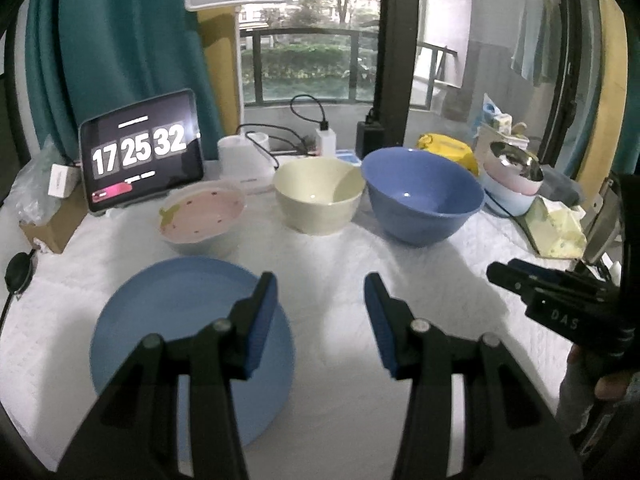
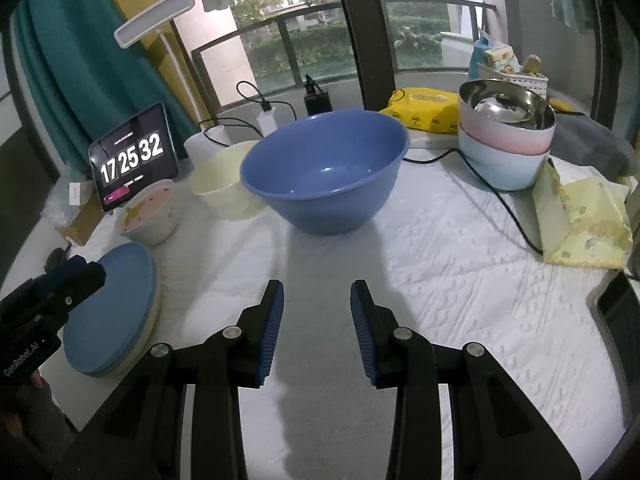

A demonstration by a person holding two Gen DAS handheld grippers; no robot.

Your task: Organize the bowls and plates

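Both left gripper (image 1: 320,316) and right gripper (image 2: 317,322) seemingly half-open, empty.

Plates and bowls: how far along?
Possibly done: the round blue plate tops a short stack. In hand: nothing; left gripper and right gripper are open and empty. Left: large blue plastic bowl, cream bowl and pink strawberry-print bowl stand separately.

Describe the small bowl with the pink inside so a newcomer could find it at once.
Start at the tablet showing clock digits at the table's back left. Directly in front of it sits the small bowl, left of the cream bowl. Only it has a pink, speckled inside.
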